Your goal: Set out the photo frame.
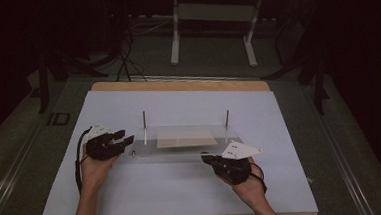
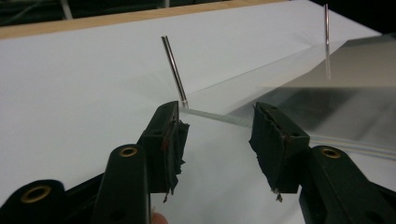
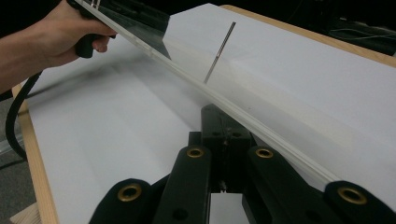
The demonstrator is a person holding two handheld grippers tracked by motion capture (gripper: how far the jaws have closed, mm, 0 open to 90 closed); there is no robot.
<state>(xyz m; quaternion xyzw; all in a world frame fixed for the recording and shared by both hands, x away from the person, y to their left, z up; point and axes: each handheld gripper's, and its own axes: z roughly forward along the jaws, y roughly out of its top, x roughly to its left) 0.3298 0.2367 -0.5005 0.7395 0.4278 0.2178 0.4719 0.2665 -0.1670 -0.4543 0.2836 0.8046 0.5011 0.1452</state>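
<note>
A clear plastic plate (image 1: 181, 149) lies flat on the white sheet with two thin metal rods standing from it, one on the left (image 1: 144, 126) and one on the right (image 1: 227, 123). A tan rectangle (image 1: 186, 138) shows through the plate. My left gripper (image 1: 126, 137) is open at the plate's left end. In the left gripper view its jaws (image 2: 217, 126) stand either side of the plate's corner (image 2: 219, 117), just short of the rod (image 2: 173, 70). My right gripper (image 1: 204, 158) is shut, its tips (image 3: 223, 116) against the plate's front edge (image 3: 187, 74).
The white sheet (image 1: 173, 188) covers a wooden table (image 1: 177, 84). A white desk frame (image 1: 213, 21) and cables (image 1: 125, 56) sit on the dark floor behind. In the right gripper view the other hand (image 3: 60, 32) holds its gripper at the plate's far end.
</note>
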